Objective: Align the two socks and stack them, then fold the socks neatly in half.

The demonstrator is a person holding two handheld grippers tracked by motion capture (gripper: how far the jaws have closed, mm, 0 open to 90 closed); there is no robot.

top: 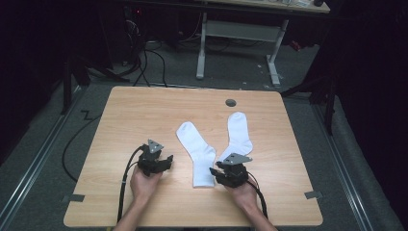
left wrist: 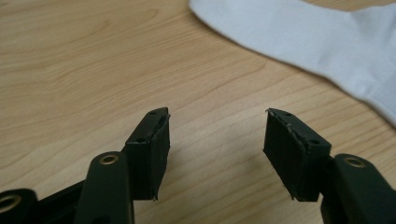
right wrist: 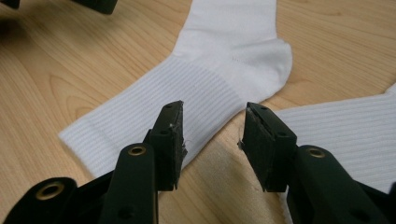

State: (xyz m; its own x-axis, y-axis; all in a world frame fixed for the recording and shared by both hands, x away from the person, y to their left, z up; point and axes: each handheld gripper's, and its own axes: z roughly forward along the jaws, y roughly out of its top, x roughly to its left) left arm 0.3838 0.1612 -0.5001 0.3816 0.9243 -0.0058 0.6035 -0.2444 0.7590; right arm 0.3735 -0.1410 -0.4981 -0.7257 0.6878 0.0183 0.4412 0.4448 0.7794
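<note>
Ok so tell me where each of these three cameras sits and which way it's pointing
High view: above the person's side, looking forward and down at the table; forearms, left gripper, right gripper show.
Left gripper view: rides the left gripper, looking low across bare wood toward the left sock; its open jaws show.
Right gripper view: rides the right gripper, facing the left sock and right sock; open jaws show.
Shared: the left sock appears in all three.

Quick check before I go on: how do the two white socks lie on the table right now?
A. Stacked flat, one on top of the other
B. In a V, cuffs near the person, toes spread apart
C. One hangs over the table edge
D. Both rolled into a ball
B: in the high view the left sock and the right sock angle apart toward their toes and lie flat on the table.
</note>
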